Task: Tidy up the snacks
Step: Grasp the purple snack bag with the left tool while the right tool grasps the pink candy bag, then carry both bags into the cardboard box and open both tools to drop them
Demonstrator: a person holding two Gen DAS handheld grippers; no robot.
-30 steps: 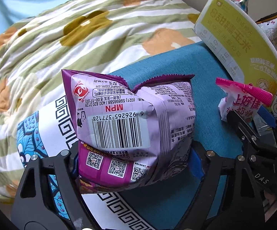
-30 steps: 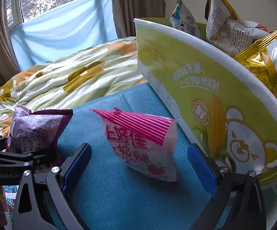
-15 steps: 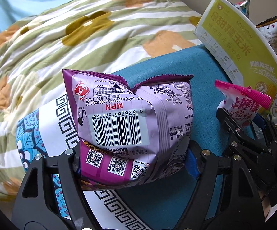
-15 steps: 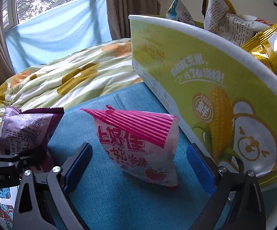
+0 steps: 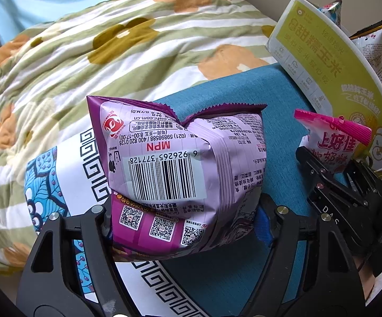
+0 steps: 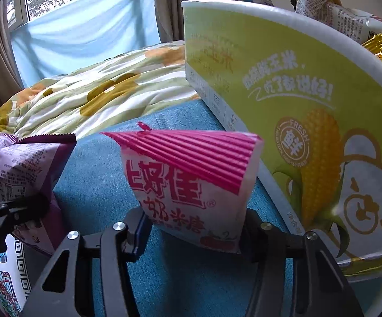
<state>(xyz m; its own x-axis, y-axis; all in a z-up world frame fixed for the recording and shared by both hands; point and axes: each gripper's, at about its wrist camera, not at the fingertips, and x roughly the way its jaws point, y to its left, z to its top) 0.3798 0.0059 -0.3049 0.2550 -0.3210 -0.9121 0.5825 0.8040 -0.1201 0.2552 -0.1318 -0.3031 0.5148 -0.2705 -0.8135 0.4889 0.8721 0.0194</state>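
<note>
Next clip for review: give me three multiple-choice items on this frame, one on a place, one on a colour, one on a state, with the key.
1. Where does the green-and-white cardboard box printed with corn stand relative to the pink-and-white snack packet, in the right wrist view?
A. To its right
B. To its left
C. Under it

2. What colour is the cloth surface under the packets?
A. Red
B. Teal blue
C. Black

3. What is between the left tool's pads?
A. Nothing
B. A glass bottle
C. The purple foil snack bag with a barcode

Key: 1 A, the box fills the right side. 2 B, teal fabric shows around both packets. 3 C, the closing pads press the bag's sides.
</note>
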